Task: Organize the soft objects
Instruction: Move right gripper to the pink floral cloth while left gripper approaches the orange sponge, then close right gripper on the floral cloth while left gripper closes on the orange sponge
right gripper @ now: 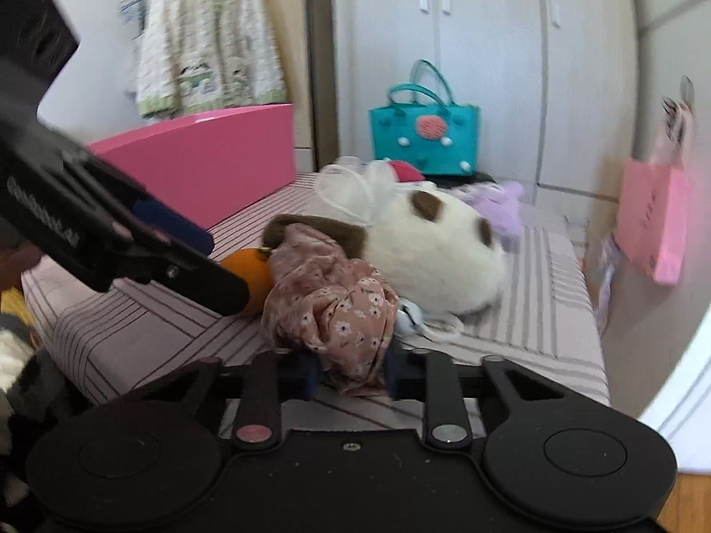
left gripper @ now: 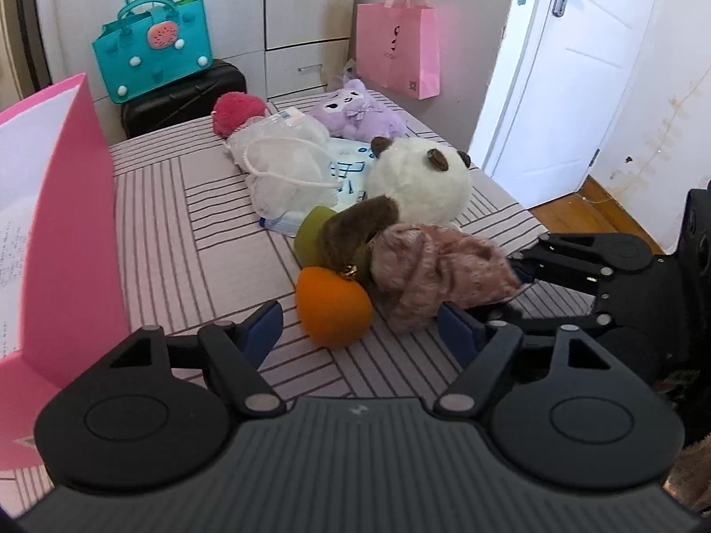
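Observation:
A pink floral cloth lies crumpled on the striped bed by a white and brown plush with an orange foot. My right gripper is shut on the floral cloth; it shows from the right in the left wrist view. My left gripper is open and empty, just in front of the orange foot; it shows at the left in the right wrist view. Behind lie a white mesh bag, a red plush and a purple plush.
An open pink box stands at the bed's left edge. A teal bag sits on a black suitcase behind the bed. A pink paper bag hangs on the wall. A white door is at the right.

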Motion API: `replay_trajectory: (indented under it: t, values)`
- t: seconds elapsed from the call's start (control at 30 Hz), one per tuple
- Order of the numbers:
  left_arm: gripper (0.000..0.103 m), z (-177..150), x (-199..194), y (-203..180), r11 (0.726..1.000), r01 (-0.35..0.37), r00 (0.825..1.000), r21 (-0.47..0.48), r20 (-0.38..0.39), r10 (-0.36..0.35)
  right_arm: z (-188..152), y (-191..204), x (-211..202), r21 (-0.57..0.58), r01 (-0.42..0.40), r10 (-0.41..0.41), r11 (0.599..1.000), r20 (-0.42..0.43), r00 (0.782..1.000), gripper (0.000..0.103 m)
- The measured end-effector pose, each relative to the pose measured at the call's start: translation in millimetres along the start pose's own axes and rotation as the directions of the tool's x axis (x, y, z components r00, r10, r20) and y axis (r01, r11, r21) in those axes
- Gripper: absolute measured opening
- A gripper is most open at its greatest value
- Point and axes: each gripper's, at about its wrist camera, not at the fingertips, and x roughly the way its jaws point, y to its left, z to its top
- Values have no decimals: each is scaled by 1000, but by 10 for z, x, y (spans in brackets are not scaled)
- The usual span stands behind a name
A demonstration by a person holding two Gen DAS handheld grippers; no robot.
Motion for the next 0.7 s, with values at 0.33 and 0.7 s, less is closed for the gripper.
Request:
replay_trajectory:
  t: [0.33,0.7]
  values:
    - [59,-35,207,23,993,-108,994,-37,0,108,-27,-138,-106,81,35,-32,996,-28,999,23]
    - [38,-62,225,22,987,-128,992,-95,-24,127,37,27,-115,69,22,-21,997,-21,1000,22]
